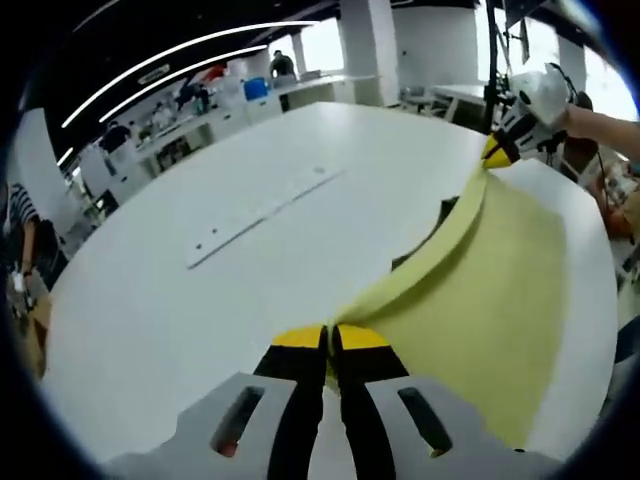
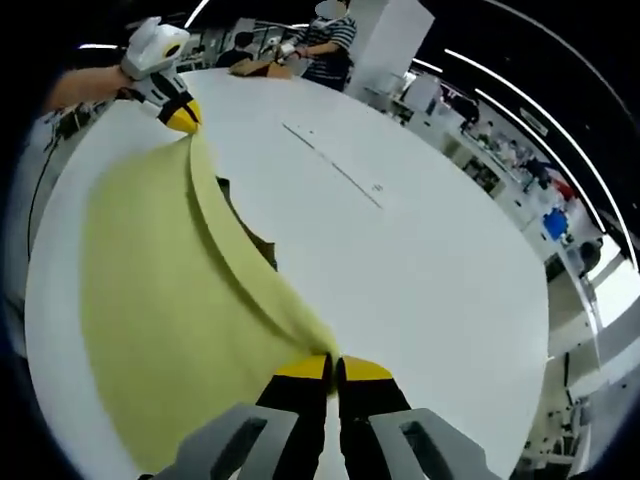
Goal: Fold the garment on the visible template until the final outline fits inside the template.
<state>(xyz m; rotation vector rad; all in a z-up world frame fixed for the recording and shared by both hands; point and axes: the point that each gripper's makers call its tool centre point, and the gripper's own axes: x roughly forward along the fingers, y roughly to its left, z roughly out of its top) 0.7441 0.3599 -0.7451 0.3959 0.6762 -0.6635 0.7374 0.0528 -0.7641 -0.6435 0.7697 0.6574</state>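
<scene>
Between our two grippers hangs the pale yellow cloth garment (image 1: 480, 300), stretched along one edge from jaw to jaw and lifted a little above the white round table (image 1: 200, 300); the rest of the cloth falls down to the tabletop on one side of that edge. The long axis of the garment runs straight from one gripper to the other, so neither hand is nearer: each one holds its own end.

Our left gripper (image 1: 330, 345) has its yellow-tipped jaws closed on the near corner of the cloth, and our right gripper (image 2: 333, 372) is closed the same way on the opposite corner. Each gripper also appears far off in the other's view, pinching the cloth.

Under the raised edge we see a dark shape (image 2: 250, 235) on the table (perhaps the template, we cannot tell for sure). We judge that the next fold must carry this held edge across the cloth toward that side, both hands moving together.
</scene>
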